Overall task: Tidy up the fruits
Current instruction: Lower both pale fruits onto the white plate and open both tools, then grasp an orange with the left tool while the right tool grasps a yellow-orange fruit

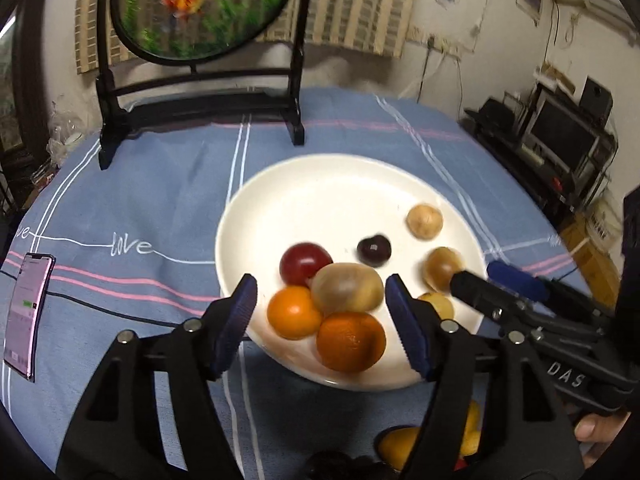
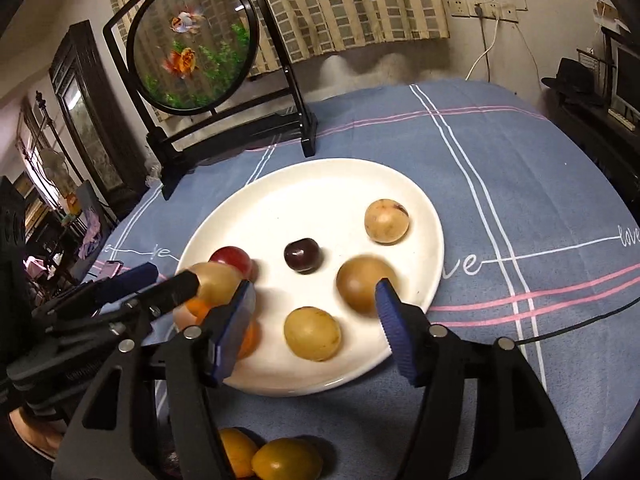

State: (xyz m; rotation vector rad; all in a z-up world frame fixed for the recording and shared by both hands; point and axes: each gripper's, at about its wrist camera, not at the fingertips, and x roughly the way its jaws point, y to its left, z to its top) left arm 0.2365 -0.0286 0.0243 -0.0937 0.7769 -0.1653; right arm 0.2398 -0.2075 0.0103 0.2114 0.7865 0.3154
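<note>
Ribbed blue pads of both tongs, left (image 1: 322, 304) and right (image 2: 316, 306), apart over smooth round fruit on glossy white plate (image 1: 340, 184).

Dim, warm indoor light in both views. White plate (image 1: 304, 184) brightest area, soft glare, no hard highlights. Soft shadows under fruit, darker patch at lower centre of frame. Motion blur on kiwi-like fruit (image 1: 347, 289) at centre of left view, and on brown round fruit (image 2: 366, 282) in right view. Strong fisheye bending at edges, black vignette in corners. Background grainy, soft.
</note>
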